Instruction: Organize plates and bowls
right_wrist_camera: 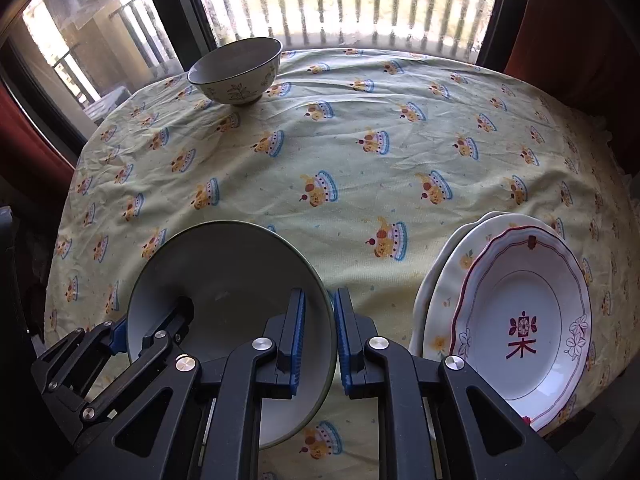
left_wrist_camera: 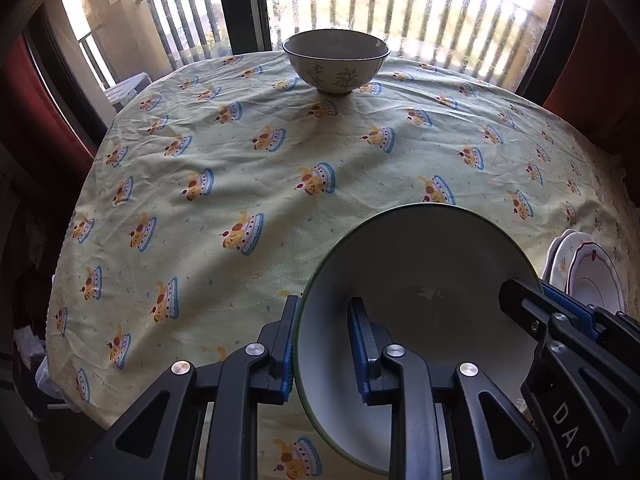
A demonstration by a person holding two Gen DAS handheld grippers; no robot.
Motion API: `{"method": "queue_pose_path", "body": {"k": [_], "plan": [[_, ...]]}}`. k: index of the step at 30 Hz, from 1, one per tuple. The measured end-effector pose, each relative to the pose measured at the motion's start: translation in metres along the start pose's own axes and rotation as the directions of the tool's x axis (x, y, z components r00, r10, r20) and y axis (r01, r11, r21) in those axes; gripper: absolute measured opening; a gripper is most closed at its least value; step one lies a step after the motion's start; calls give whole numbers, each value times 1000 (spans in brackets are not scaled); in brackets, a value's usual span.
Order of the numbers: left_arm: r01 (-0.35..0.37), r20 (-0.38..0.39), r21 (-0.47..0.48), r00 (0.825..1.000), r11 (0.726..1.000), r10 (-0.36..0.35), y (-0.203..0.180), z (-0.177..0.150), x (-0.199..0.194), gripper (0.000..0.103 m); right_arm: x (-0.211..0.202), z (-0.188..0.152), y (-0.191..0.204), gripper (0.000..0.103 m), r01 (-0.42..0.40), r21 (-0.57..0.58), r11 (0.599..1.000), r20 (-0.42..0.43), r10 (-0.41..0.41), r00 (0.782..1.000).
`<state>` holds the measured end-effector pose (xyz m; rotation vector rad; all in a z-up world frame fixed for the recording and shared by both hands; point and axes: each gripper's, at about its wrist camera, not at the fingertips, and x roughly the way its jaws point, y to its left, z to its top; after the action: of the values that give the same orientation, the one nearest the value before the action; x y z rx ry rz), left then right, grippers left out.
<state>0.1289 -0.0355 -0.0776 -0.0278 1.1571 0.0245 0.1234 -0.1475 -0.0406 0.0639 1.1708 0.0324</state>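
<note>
Green-rimmed pale ceramic bowl (left_wrist_camera: 416, 280) pinched on opposite rims, left tongs (left_wrist_camera: 324, 344) and right tongs (right_wrist_camera: 320, 336) both clamped tight, low over cartoon-print counter (right_wrist_camera: 360, 168); probably spreading weight. Stacked white plates (right_wrist_camera: 516, 312) just beside.

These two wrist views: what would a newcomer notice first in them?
First, the big green-rimmed bowl in the foreground, gripped on opposite sides of its rim by the left gripper and the right gripper. Next, the stacked plates at the right edge of the tablecloth, the top one with a red emblem. A small leaf-painted bowl stands alone at the far side, by the window.
</note>
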Motion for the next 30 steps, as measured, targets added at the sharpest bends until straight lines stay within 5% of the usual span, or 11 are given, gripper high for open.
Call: {"method": "queue_pose_path", "body": {"k": [9,12,14,17,30], "plan": [[-12,1,10,1000,1000,12,-1,-2,-1,23,-2,-2,3,21,5,-18,1000,31,-5,999],[-8,19,10,1000,1000,8,-2,-2,-8,31,-3,-2,1,42,-33,-16,999,24,33,999],[-5,32,6,999,1000,5,-1,-1,-13,39,-9,-2,1,69,-32,-14,999,51,32,998],[3,46,-3,999,1000,-3,-1,0,-20,57,-16,0,1,74,-43,-29,999,77,45,996],[-26,152,-29,988,999,30,9,31,-59,67,-51,32,14,83,-104,-90,991,161,117,980]]}}
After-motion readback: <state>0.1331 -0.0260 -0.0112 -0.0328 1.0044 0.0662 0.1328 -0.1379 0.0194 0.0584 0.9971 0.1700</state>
